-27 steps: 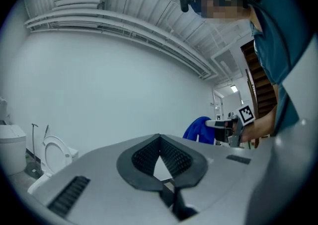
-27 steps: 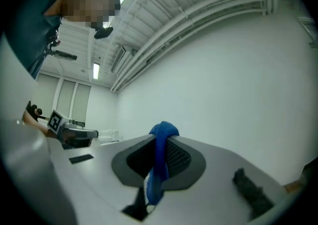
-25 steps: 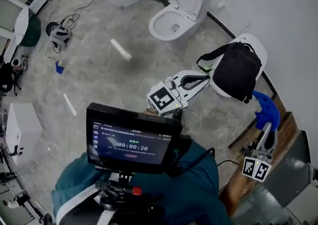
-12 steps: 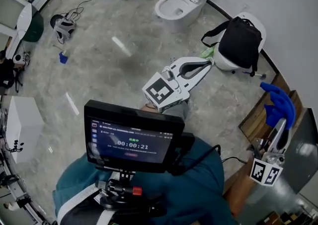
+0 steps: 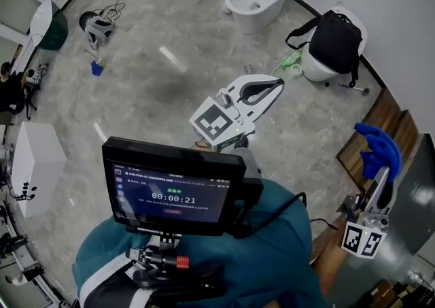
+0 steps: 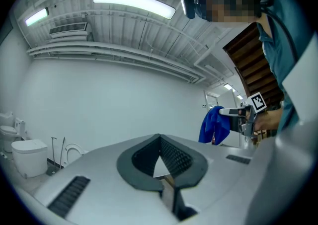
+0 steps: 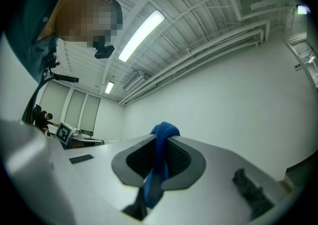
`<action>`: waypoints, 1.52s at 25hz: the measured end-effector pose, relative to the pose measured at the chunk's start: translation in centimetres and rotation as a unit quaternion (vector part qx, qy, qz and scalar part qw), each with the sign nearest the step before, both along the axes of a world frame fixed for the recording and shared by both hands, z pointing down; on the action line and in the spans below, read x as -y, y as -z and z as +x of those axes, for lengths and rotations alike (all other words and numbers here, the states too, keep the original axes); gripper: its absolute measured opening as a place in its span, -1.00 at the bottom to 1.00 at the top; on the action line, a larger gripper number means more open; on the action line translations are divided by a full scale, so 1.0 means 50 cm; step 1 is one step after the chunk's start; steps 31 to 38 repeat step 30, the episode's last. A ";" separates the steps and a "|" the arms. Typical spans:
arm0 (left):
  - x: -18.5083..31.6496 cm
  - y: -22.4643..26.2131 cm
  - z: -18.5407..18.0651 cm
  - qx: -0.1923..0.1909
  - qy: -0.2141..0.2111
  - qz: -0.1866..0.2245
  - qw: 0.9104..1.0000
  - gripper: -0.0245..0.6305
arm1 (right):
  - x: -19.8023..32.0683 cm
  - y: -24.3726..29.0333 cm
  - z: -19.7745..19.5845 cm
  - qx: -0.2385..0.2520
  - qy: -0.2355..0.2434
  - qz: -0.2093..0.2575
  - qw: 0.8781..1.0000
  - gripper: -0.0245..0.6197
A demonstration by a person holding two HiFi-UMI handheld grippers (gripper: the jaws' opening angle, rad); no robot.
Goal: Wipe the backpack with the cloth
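**Desk:** Where is the backpack?

**Photographer:** The black backpack [image 5: 334, 40] sits on top of a white fixture [image 5: 310, 71] against the wall, at the upper right of the head view. Its straps hang down the sides.

**Desk:** And the cloth?

**Photographer:** The blue cloth [image 5: 378, 149] is pinched in the right gripper [image 5: 380, 172], low at the right edge of the head view. It is well apart from the backpack and does not touch it. In the right gripper view the jaws press on a fold of the cloth. One bunch stands up above the tips and the rest trails down between the jaws.

**Desk:** What about the left gripper?

**Photographer:** The left gripper [image 5: 277, 83] is raised above the grey floor [image 5: 170, 82] at centre frame. Its tip points toward the backpack but stops short, with bare floor showing between them. In its own view the jaws are pressed together at the tips, with nothing between them.
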State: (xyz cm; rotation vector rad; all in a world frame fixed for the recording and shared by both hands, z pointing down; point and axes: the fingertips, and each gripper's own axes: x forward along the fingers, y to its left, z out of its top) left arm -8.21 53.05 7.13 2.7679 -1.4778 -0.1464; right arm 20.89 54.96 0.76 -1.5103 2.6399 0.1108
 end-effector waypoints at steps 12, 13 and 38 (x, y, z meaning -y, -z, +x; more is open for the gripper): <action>-0.096 0.023 -0.075 -0.009 -0.039 0.008 0.999 -0.91 | -0.121 -0.025 -0.111 -0.039 -0.028 -0.019 0.999 -0.86; -0.099 0.020 -0.083 -0.010 -0.043 0.007 0.999 -0.91 | -0.127 -0.023 -0.123 -0.036 -0.031 -0.018 0.999 -0.85; -0.117 0.002 -0.211 -0.015 -0.051 -0.004 0.999 -0.91 | -0.134 -0.005 -0.254 -0.035 -0.038 -0.016 0.999 -0.85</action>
